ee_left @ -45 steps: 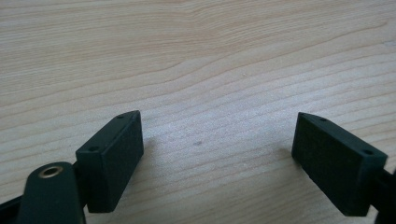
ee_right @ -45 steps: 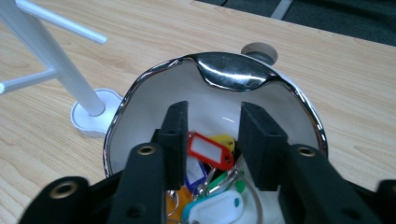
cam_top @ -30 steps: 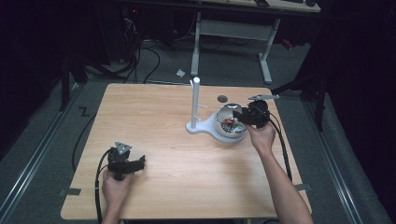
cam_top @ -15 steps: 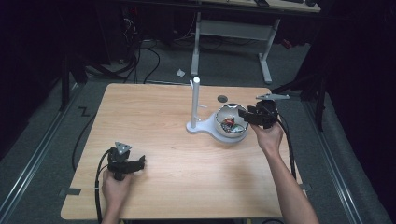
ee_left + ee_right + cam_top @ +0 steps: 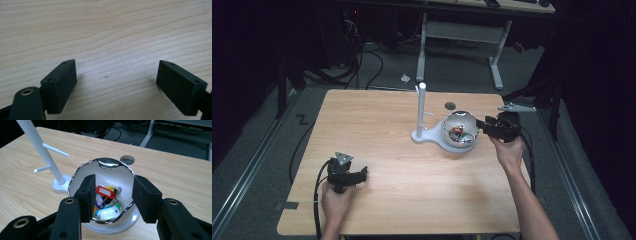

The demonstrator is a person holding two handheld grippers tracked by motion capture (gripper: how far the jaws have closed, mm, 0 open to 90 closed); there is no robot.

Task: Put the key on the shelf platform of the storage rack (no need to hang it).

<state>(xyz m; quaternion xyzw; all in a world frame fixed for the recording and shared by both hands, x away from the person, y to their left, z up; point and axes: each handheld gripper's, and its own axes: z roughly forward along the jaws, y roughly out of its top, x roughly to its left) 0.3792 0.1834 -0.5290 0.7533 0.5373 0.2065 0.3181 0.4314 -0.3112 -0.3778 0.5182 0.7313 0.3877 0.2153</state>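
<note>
Above the bowl [image 5: 105,192], right gripper [image 5: 113,195] poised, fingers wide; key tags [image 5: 106,191] ungrabbed, stand [image 5: 50,157] pegs bare. Left gripper [image 5: 117,82] idle on worktop [image 5: 377,130], fingers wide.

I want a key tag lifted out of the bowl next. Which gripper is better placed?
The right gripper: it is open at the bowl, with the red tag between its jaws. The left gripper rests far off over bare table.
</note>
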